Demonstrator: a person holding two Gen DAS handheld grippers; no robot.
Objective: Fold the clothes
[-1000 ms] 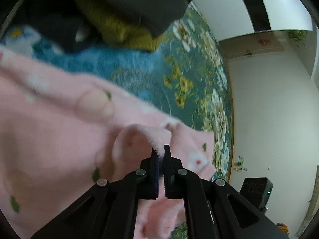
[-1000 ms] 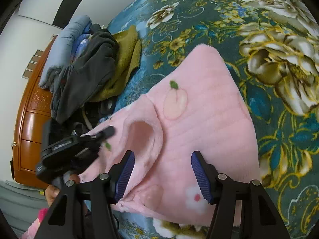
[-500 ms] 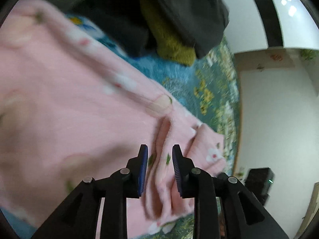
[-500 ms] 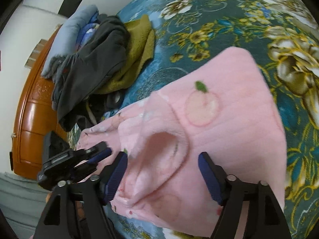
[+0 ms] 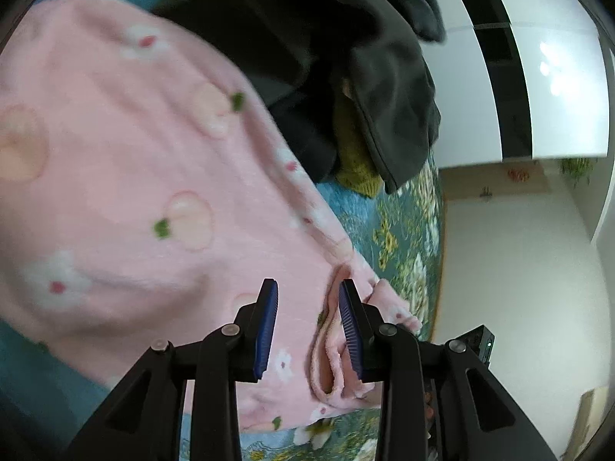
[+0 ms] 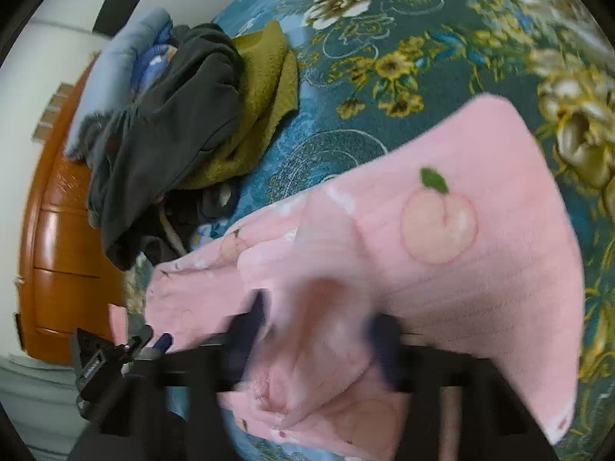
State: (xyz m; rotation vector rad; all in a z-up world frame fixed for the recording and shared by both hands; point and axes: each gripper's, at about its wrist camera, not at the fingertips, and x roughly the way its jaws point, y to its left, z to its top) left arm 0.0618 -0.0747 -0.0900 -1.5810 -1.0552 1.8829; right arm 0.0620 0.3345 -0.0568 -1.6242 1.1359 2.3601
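A pink fleece garment (image 5: 153, 176) printed with peaches and white flowers lies spread on the floral bedspread (image 6: 423, 38). My left gripper (image 5: 307, 299) hovers over its near part with the jaws opening. Only flat cloth shows behind the gap, and a raised fold (image 5: 330, 345) runs beside the right finger. In the right wrist view the same garment (image 6: 480, 269) fills the lower half. My right gripper (image 6: 319, 315) is blurred, its jaws closing on a bunched fold of pink cloth that fills the gap. The left gripper (image 6: 157, 342) shows at the garment's left edge.
A heap of dark grey clothes (image 6: 184, 115) over an olive knit (image 6: 265, 88) lies at the far side of the bed, close to the garment's edge. A pale blue quilt (image 6: 115, 57) and an orange wooden cabinet (image 6: 57, 249) stand behind it. Bare bedspread extends right.
My left gripper let go of the pink cloth edge, opened, and swung across the garment toward the dark heap. My right gripper widened, then closed over the raised fold.
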